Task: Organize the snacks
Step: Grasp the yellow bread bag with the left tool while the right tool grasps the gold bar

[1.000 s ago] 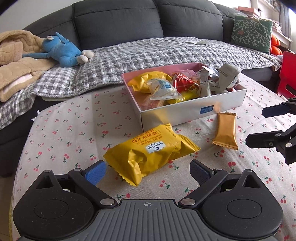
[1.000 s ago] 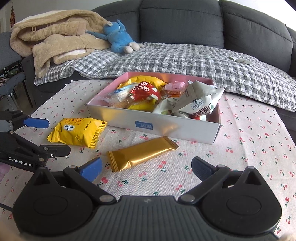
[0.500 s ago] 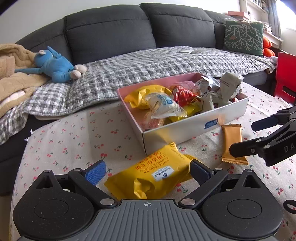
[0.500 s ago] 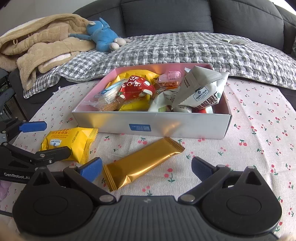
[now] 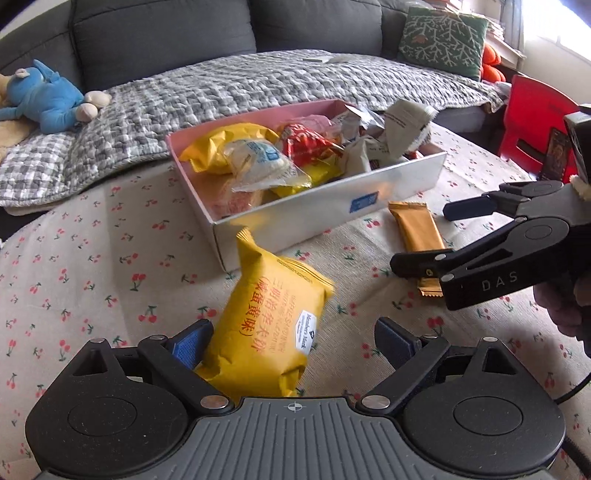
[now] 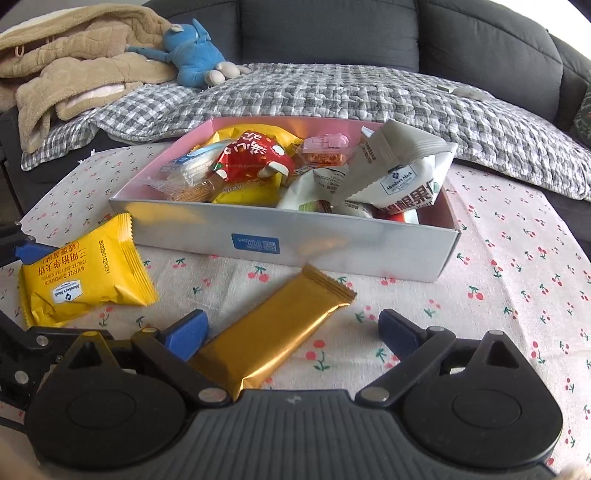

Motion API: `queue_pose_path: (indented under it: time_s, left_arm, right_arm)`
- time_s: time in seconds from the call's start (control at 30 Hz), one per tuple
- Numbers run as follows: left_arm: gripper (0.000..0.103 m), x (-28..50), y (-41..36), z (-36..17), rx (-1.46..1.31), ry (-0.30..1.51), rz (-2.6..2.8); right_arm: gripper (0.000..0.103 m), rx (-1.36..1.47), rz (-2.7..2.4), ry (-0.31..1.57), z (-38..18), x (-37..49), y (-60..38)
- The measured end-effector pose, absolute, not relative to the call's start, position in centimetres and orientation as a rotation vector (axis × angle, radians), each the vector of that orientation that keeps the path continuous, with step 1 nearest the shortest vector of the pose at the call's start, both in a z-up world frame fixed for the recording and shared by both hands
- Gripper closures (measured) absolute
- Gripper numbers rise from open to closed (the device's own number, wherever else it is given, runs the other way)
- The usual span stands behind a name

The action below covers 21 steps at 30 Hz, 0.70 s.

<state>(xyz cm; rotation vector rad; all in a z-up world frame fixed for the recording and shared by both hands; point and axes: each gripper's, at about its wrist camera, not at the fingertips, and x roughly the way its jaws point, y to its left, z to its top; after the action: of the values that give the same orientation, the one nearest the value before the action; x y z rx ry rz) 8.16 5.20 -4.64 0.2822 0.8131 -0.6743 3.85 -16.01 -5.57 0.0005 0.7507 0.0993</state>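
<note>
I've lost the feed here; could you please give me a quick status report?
Both grippers open: left gripper around yellow waffle sandwich pack, right gripper around gold bar. Snack box ahead, crowded. Nothing blocking.

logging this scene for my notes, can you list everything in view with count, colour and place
yellow snack pack: 1, yellow, on the tablecloth between the left claw's fingers, near the box's corner
gold bar: 1, gold, on the tablecloth in front of the box, one end between the right claw's fingers
snack box: 1, silver outside and pink inside, mid-table, heaped with yellow, red, white and pink packets
tablecloth: 1, pale with red cherries, covering the table
sofa: 1, dark grey, behind the table
quilt: 1, grey check, over the sofa seat
plush toy: 1, blue, on the sofa
blanket: 1, beige, piled at the sofa's end
cushion: 1, green patterned, on the sofa
left claw: 1, black with blue pads, open
right claw: 1, black with blue pads, open
</note>
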Motion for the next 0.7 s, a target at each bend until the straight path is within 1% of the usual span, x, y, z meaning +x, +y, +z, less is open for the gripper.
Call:
queue_pose_path:
  time_s: [0.27,0.43,0.57,0.63,0.7]
  left_arm:
    - [0.009,6.6,3.7,-5.1,0.273,0.848,-0.633]
    - [0.02,6.8,3.4,-5.0,0.244,0.857,-0.562]
    - [0.029,6.9,3.5,-4.9,0.224,0.851,-0.512]
    - [0.034,6.9,3.6,-4.9,0.216,0.846,-0.487]
    - [0.041,6.9,3.7,-4.8,0.208,0.845,-0.467]
  right_arm:
    - [0.008,-0.017,0.095,0.735,-5.6,1.4,-19.1]
    - [0.008,-0.025,0.134,0.73,-5.6,1.7,-18.8]
    - [0.01,-0.041,0.169,0.732,-5.5,2.5,-17.8]
    - [0.013,-0.051,0.184,0.738,-5.4,3.1,-17.3]
    - [0.018,-0.058,0.198,0.739,-5.3,3.5,-16.9]
